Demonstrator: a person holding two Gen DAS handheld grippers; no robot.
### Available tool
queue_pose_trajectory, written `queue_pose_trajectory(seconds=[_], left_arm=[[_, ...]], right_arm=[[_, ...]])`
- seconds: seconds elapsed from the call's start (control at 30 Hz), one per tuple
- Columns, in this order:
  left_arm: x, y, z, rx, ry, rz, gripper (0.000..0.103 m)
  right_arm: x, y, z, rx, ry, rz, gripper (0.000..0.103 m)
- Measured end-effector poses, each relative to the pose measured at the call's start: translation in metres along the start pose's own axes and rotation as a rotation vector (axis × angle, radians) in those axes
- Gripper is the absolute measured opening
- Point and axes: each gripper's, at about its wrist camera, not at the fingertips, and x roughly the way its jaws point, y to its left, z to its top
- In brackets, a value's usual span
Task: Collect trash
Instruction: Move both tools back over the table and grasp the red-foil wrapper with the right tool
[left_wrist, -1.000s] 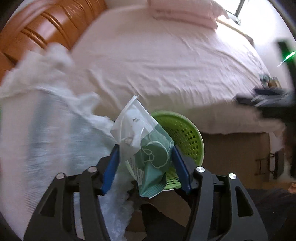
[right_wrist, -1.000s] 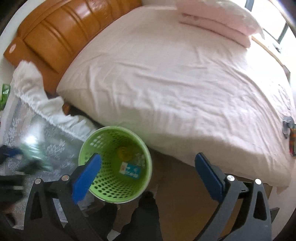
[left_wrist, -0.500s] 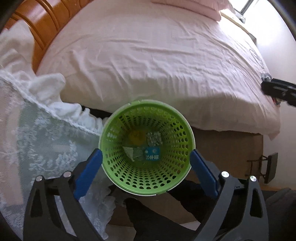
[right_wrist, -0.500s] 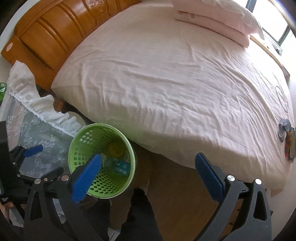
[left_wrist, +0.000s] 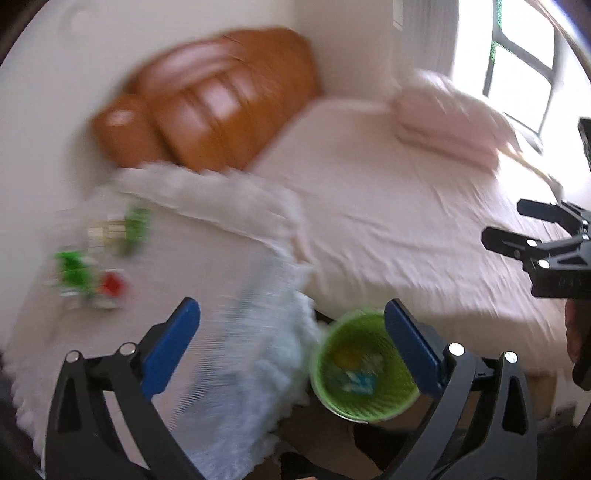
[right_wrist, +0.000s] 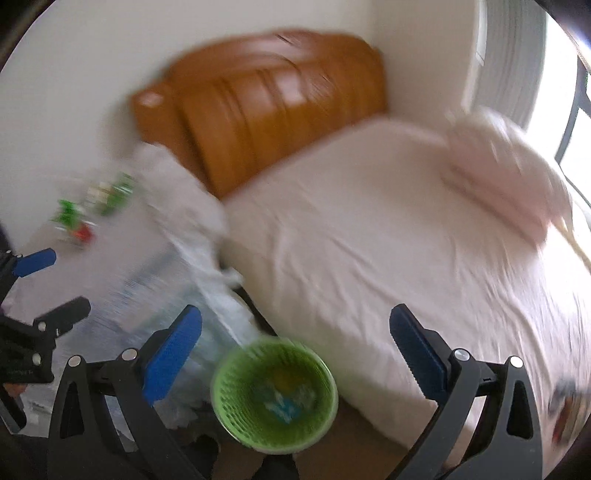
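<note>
Left wrist: labels (left_wrist: 107, 232) blurred, unreadable.

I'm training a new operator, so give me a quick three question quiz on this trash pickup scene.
1. True or false: the left gripper is holding a wrapper.
2. Where does the green basket stand? A) on the bed B) on the floor between bed and draped table C) on the table
3. Fill in: leftover green and red items lie on the ____.

Key: 1 false, both it and the right gripper are open and empty; 2 B; 3 table.
</note>
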Motion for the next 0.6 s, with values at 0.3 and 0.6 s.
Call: queue_pose_trajectory(seconds=[0.3,0.6], left_arm=[[-0.078,0.118,-0.022,-0.246,-0.086,0.227,0.096],[-0.091,0.178,-0.055,-0.392,-0.079,0.278,0.096]], right_arm=[[-0.017,0.097,0.050,-0.132,-0.132,0.177,0.101],[0.001,0.150,0.049,-0.182,-0.075,0.254,0.101]])
